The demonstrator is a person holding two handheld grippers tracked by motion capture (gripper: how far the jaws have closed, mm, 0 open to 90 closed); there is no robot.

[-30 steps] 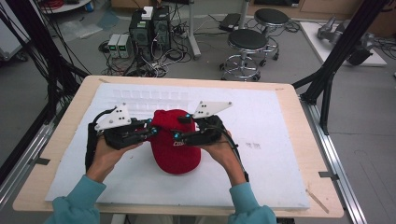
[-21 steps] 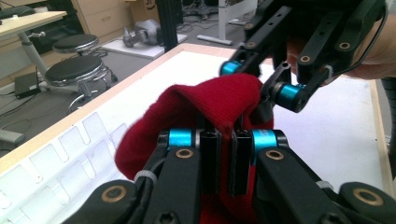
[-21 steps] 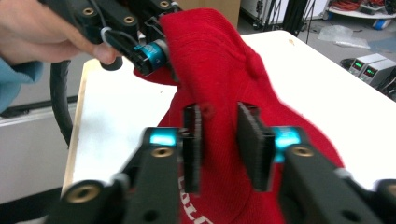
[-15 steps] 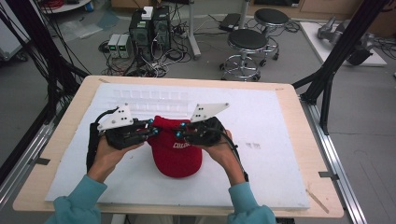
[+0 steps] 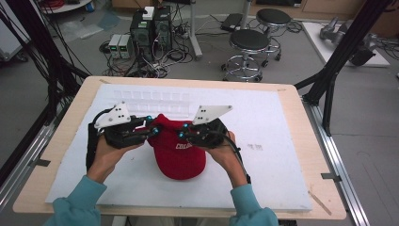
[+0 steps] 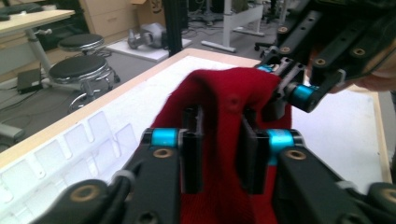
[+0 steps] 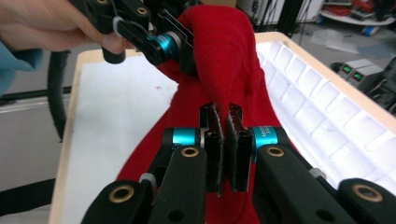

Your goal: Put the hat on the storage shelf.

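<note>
Fingers point(image 7: 215, 140) of both grippers pinch folds of the red cap point(image 5: 181, 157), lifting its crown.

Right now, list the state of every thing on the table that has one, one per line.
red knit cap: lying on the white foam board, its far end pinched up into a ridge.
left gripper: jaws partly closed with a fold of the cap between them.
right gripper: jaws nearly shut on a thin fold of the cap.
</note>
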